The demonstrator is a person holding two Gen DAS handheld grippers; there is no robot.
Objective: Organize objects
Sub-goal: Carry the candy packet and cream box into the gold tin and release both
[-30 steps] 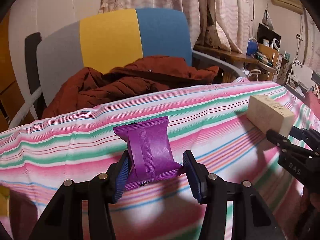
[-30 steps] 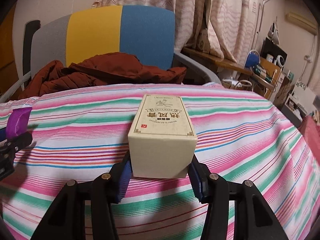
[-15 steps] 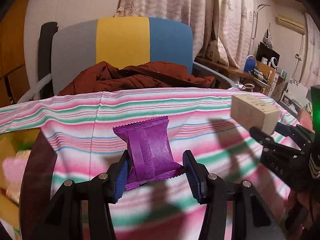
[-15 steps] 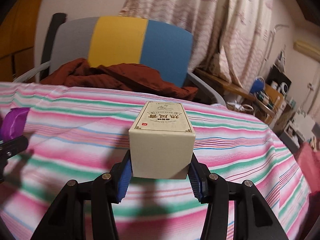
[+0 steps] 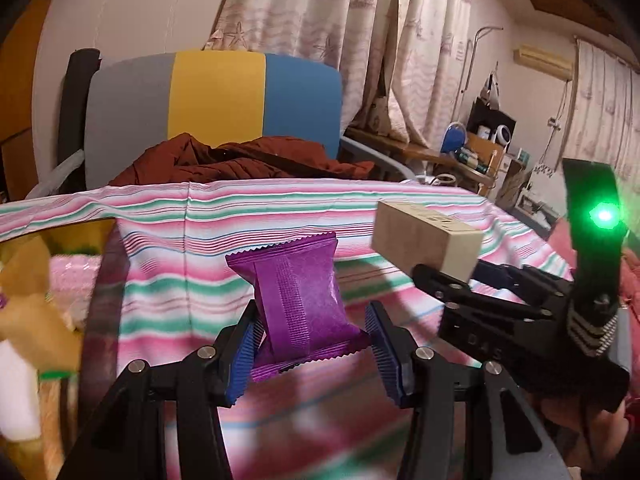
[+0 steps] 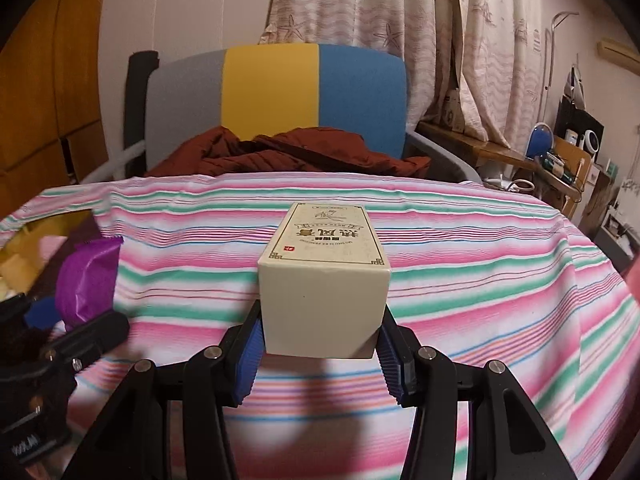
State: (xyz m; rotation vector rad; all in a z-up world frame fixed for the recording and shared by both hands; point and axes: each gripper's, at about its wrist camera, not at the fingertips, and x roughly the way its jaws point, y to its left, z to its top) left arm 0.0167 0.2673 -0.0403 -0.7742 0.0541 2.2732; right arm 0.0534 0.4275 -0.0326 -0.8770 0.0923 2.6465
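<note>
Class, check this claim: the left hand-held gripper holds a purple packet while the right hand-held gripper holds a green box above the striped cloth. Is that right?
Not quite: the box is cream, not green, as the right wrist view shows. The left hand-held gripper does hold the purple packet, and the right hand-held gripper holds the box above the striped cloth.

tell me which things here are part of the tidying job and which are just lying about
In the job:
- purple packet, held in the left hand-held gripper
- cream box, held in the right hand-held gripper

Just lying about:
- rust-red jacket on the chair
- striped cloth
- curtains
</note>
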